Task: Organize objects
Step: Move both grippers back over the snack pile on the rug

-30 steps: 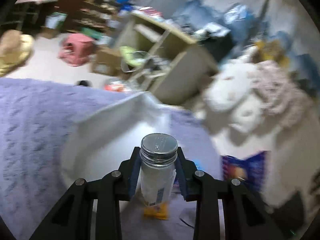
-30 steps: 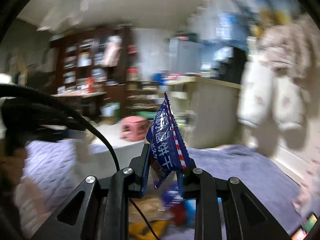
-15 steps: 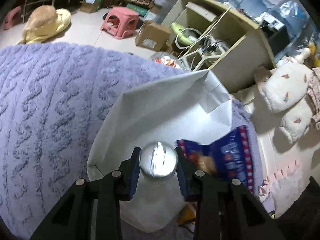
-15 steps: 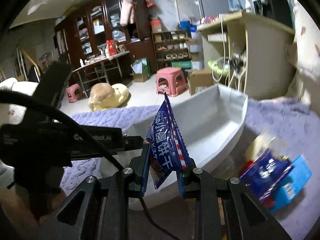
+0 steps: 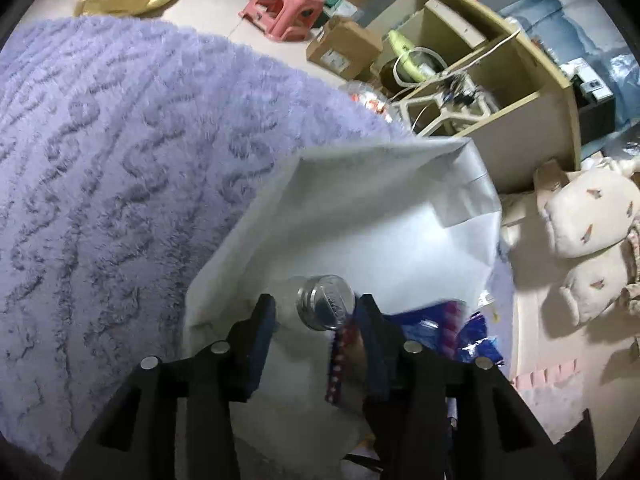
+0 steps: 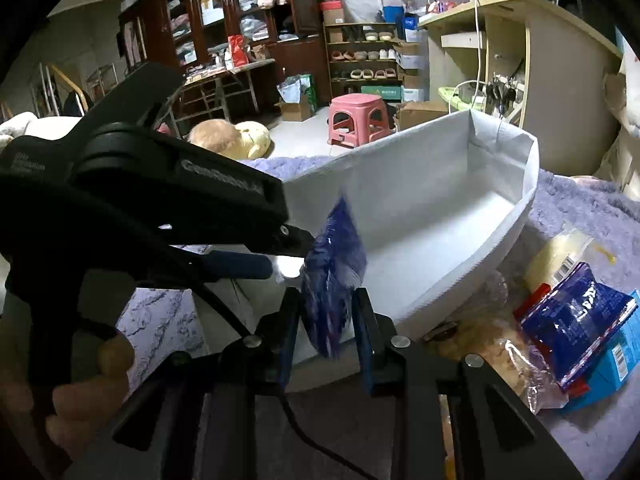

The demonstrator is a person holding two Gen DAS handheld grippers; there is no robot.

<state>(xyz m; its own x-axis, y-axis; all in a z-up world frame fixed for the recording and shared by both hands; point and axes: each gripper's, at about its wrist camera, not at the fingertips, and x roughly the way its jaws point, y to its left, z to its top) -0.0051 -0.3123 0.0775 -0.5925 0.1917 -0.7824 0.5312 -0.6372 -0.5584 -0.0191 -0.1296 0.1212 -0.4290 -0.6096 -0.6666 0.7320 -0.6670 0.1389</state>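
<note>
A white fabric bin (image 5: 360, 216) sits on the purple fluffy blanket (image 5: 100, 160); it also shows in the right wrist view (image 6: 420, 184). My left gripper (image 5: 316, 320) is open over the bin's near end, and the clear jar with a silver lid (image 5: 325, 307) tilts loose between its fingers. My right gripper (image 6: 325, 322) has opened, and the blue snack packet (image 6: 332, 276) hangs blurred between its fingers at the bin's near rim. The packet also shows in the left wrist view (image 5: 420, 328).
Several loose snack packs lie on the blanket right of the bin: a blue pack (image 6: 572, 320), a teal box (image 6: 616, 356), a yellow bag (image 6: 560, 256). Beyond the bed are a pink stool (image 6: 356, 116), a wooden desk (image 6: 520, 40) and cushions (image 5: 584, 216).
Both grippers came down to the bin's near end and opened. The jar has tipped free of the left fingers. The blue packet is slipping from the right fingers.
</note>
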